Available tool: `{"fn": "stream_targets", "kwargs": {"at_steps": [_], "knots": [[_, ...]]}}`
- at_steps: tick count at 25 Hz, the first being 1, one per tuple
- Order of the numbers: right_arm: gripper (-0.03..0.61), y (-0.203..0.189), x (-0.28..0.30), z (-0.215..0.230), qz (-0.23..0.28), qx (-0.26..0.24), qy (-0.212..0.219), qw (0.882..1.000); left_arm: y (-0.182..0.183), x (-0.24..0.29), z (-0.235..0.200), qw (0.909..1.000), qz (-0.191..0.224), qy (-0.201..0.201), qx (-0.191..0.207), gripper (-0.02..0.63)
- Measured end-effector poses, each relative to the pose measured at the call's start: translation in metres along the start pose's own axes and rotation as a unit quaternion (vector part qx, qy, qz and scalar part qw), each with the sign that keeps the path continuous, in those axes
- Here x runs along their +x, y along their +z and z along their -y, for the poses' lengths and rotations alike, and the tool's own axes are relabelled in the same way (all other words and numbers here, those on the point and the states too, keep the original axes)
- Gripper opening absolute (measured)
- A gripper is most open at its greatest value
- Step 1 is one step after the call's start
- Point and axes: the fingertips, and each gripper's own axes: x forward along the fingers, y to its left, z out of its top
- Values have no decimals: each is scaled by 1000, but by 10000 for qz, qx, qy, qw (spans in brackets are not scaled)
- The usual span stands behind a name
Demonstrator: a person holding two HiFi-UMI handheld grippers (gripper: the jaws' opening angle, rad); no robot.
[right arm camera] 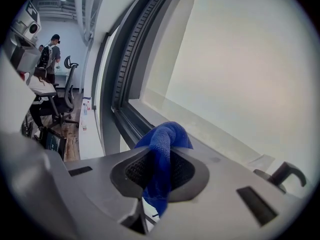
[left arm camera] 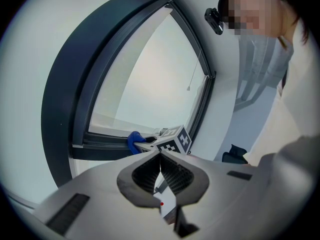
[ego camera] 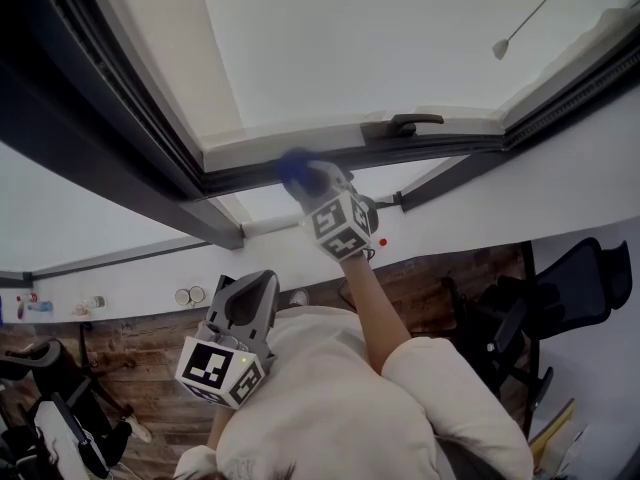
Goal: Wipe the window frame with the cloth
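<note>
The right tongs are clamping a blue cloth. Its bunched end is sticking out beyond their tips and lying against the dark rail of the window frame, while a loose tail is hanging back between the jaws. A handle is sitting on the frame to the right of these tongs, well apart from the cloth. The left tongs are hanging behind the right tongs and away from the frame. Their jaws are closed together on nothing and are pointing toward the right tongs and the cloth ahead.
</note>
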Motion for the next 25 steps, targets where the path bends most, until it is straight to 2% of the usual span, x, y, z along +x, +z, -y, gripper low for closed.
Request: {"fn": "stream_targets", "kwargs": {"at_steps": [18,25], "knots": [[54,-35,-26,47,-188,262,-496,9982,-5,17,14,9998,-84,-176,-1,11],[54,-45,-35,61,-198,400,-644,9969,-4,18,15,9999,-78,-126,11,11]]}}
